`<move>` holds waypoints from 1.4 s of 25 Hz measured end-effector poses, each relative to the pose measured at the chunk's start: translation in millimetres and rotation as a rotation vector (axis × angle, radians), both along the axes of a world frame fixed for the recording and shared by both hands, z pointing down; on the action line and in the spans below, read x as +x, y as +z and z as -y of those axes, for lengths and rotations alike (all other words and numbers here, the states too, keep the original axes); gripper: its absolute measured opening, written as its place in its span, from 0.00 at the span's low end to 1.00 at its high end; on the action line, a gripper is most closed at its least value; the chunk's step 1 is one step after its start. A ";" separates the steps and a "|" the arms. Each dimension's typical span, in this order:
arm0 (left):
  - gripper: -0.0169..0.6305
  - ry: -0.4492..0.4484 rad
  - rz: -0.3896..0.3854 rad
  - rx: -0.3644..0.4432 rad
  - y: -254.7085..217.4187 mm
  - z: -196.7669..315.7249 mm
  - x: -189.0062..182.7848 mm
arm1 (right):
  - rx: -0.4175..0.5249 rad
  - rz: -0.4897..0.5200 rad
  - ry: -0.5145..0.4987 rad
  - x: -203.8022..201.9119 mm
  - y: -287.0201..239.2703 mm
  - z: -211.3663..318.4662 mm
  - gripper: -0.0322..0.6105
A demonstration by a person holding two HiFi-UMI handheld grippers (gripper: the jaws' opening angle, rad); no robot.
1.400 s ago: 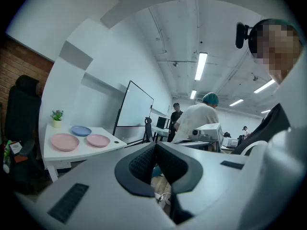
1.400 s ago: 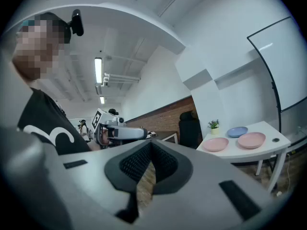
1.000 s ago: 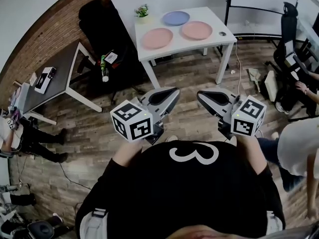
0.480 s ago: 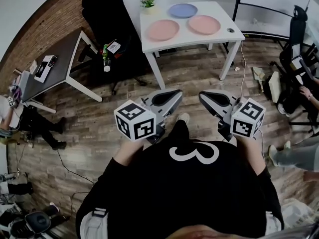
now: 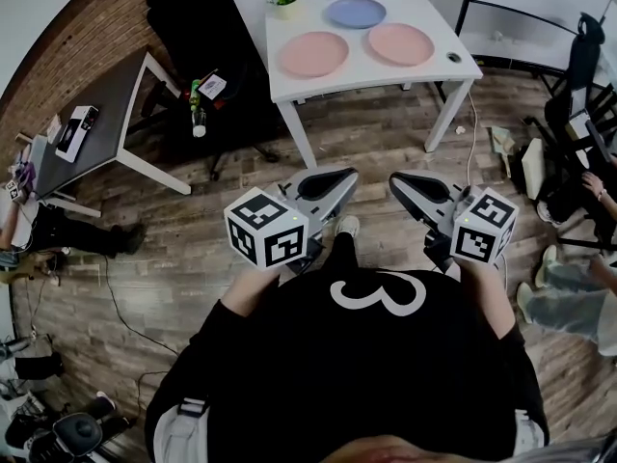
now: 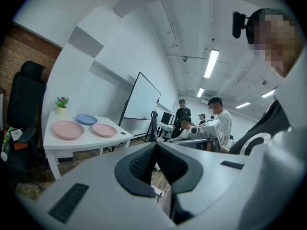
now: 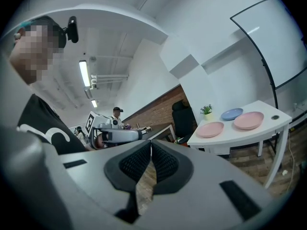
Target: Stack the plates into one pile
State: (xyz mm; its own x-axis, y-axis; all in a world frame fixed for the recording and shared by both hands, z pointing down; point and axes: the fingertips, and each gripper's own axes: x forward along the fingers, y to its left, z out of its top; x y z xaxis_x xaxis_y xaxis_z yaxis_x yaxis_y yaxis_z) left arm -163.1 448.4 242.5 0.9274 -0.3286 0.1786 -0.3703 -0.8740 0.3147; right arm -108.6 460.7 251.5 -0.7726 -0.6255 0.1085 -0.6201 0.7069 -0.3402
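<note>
The left hand-held gripper (image 5: 337,175) and right hand-held gripper (image 5: 397,179) stay clenched and empty; the worktop (image 5: 371,73) bearing three plates (image 5: 313,54) looms slightly closer.

Tiny dark item (image 5: 454,58) on white table (image 5: 357,66), possibly a cap.

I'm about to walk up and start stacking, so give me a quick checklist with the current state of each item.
1. All plates in sight: ok. The blue plate, left pink plate and right pink plate lie apart on the white table.
2. Plates bare on top: ok.
3. Left gripper empty: ok, nothing between its fingers.
4. Right gripper empty: ok.
5. Grippers open for a grasp: not ok, both are shut.
6. Plates within reach: probably not ok; open floor lies between the grippers and the table.
</note>
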 end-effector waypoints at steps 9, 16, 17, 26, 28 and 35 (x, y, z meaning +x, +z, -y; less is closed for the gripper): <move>0.05 -0.006 0.037 -0.124 41.8 106.5 17.5 | -0.116 0.042 0.021 23.6 32.6 107.6 0.09; 0.05 -0.018 0.064 -0.169 58.3 195.1 21.4 | -0.178 0.071 0.030 32.1 53.9 190.5 0.09; 0.05 -0.020 0.067 -0.178 60.5 206.5 22.3 | -0.185 0.074 0.029 32.7 56.3 201.4 0.09; 0.05 -0.028 0.084 -0.224 71.7 306.6 7.7 | -0.220 0.085 0.020 19.7 60.8 306.5 0.09; 0.05 -0.024 0.086 -0.237 75.1 330.1 1.0 | -0.229 0.088 0.024 14.2 62.1 331.2 0.09; 0.05 -0.006 0.082 -0.222 78.2 384.5 -5.9 | -0.218 0.083 0.027 0.7 61.3 385.3 0.09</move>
